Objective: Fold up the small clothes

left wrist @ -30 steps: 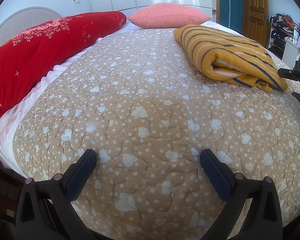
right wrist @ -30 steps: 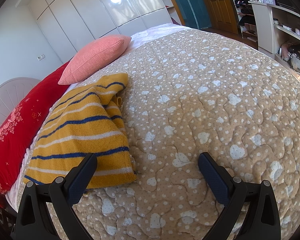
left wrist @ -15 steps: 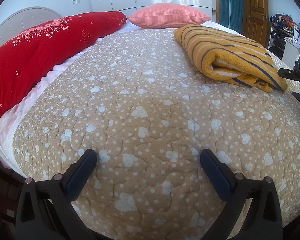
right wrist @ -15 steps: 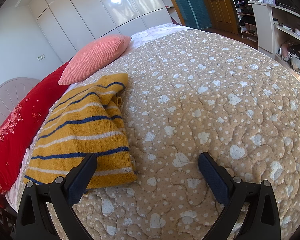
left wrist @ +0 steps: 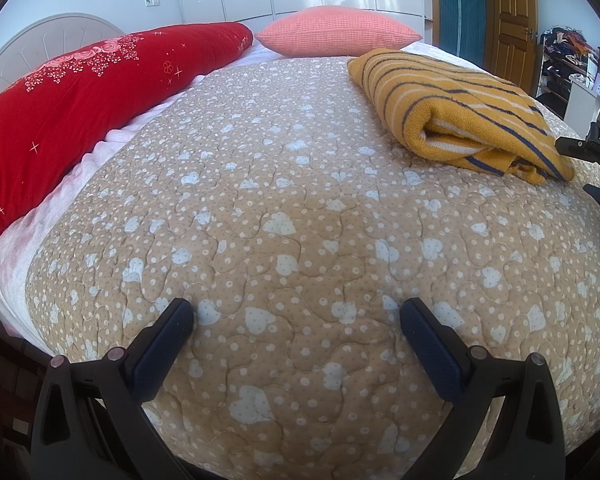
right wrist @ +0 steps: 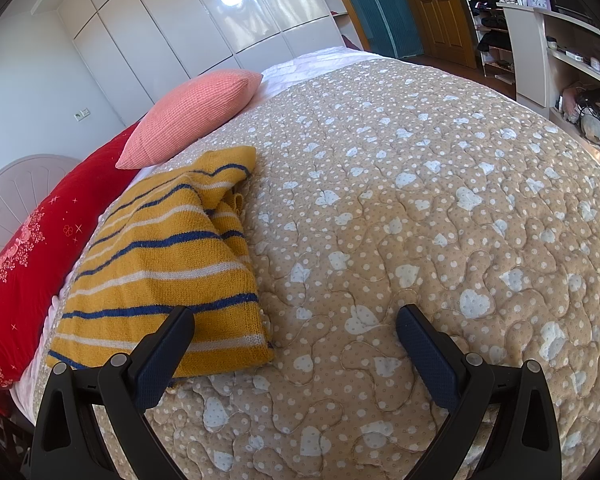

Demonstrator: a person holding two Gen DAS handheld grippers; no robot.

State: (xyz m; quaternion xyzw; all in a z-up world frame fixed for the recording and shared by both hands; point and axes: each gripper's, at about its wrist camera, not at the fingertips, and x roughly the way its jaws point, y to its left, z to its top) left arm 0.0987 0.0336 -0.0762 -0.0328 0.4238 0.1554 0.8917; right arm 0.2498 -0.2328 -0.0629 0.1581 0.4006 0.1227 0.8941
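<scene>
A folded mustard-yellow knit sweater with blue and white stripes lies on the tan heart-print quilt, at the far right in the left wrist view. It also shows in the right wrist view, at the left, just ahead of the left finger. My left gripper is open and empty over bare quilt near the bed's front edge. My right gripper is open and empty, hovering beside the sweater's near corner. Its fingers also show at the right edge of the left wrist view.
A long red bolster and a pink pillow lie at the head of the bed by the white headboard. White wardrobes, a wooden door and cluttered shelves stand beyond the bed.
</scene>
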